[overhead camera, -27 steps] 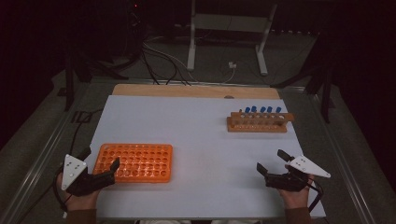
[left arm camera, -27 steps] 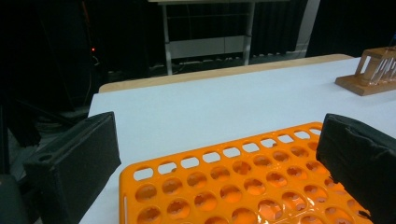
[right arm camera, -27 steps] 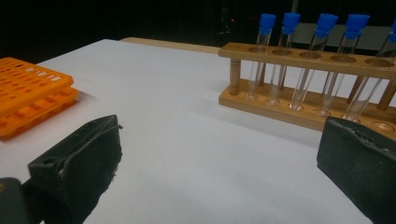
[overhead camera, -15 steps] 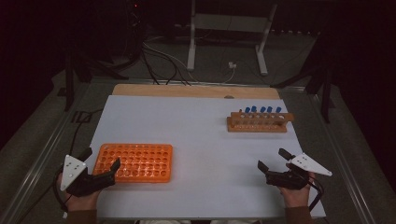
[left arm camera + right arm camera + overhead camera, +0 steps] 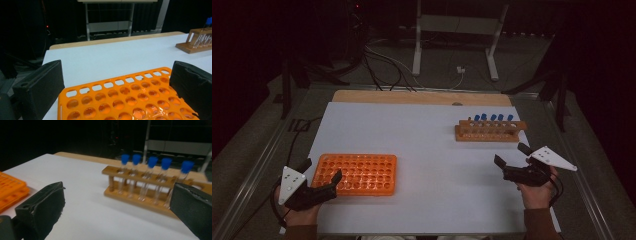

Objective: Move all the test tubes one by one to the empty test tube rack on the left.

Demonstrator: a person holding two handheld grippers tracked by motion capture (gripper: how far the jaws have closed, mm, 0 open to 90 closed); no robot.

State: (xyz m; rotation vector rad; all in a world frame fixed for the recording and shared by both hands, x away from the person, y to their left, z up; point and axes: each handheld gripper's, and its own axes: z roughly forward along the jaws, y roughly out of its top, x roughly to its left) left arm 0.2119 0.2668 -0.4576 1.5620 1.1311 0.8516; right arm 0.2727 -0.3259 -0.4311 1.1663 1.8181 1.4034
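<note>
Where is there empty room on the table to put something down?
The wide white sheet is bare between the orange plastic tube tray and the wooden rack of blue-capped tubes, and behind the tray too. It is crowded near each gripper at the front corners.

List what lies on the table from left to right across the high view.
Left hand-held gripper → orange tube rack → wooden rack with blue-capped tubes → right hand-held gripper.
</note>
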